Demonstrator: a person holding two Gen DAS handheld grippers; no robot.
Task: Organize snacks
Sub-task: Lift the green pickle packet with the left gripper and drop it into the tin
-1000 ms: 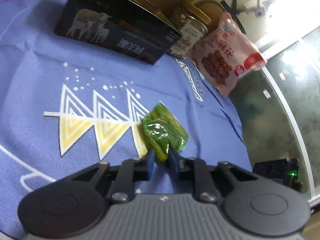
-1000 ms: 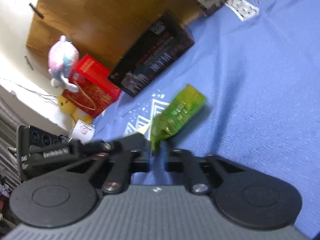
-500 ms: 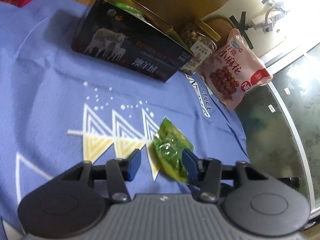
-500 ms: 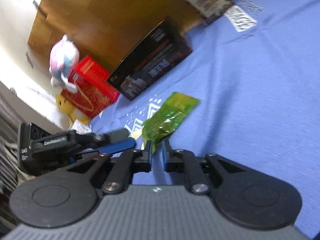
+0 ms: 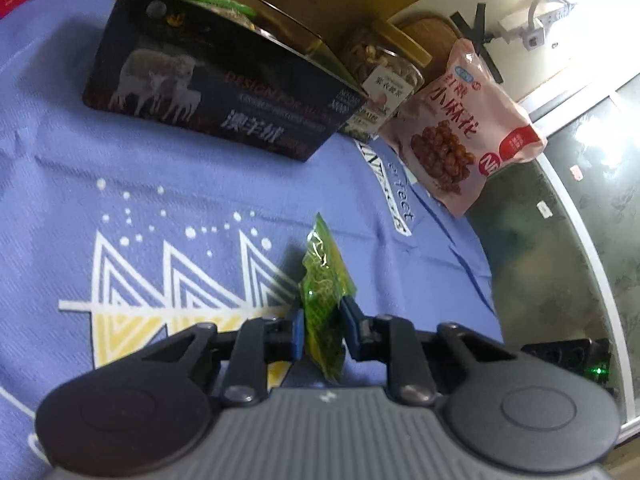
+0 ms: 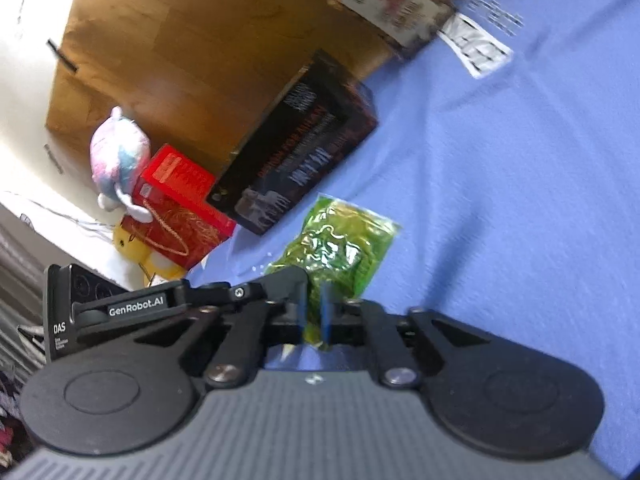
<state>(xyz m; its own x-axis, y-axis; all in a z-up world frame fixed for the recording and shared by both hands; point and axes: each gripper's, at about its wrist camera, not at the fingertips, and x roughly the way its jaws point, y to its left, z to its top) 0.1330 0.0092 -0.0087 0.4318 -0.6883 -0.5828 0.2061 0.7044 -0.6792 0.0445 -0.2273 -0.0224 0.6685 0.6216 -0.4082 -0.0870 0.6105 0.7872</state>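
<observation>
On the far left, beyond the left edge of the blue cloth (image 6: 520, 184), there is one pastel plush toy (image 6: 116, 156), one yellow plush toy (image 6: 132, 246) under it, and one red box (image 6: 176, 208) with a gold cord. Next comes one dark box (image 5: 216, 92) with sheep printed on its side; it stands near the back edge of the cloth and its top is open. To the right of it, touching its corner, stands one clear jar (image 5: 384, 76) of nuts with a gold lid. Further right, at the back right corner, one pink snack bag (image 5: 468, 128) leans upright.

There is one green snack packet (image 5: 324, 300). It is lifted over the front middle of the cloth, above the white and yellow triangle print, and both claws hold it. The left gripper (image 5: 322, 330) has just been closing and its blue pads are now clenched on the lower part of the packet, which stands on its edge between them. In the right wrist view the right gripper (image 6: 314, 312) is also clamped on the near end of the same packet, and the left gripper's arm reaches in from the left beside it.

The surface is a blue cloth with one printed label (image 5: 396, 204) near the right side. At its right edge a dark glass tabletop (image 5: 560, 264) with a white border is bare. Behind the cloth there is a brown wooden panel (image 6: 192, 52), and on the right a bright wall with one black bracket and white cables.
</observation>
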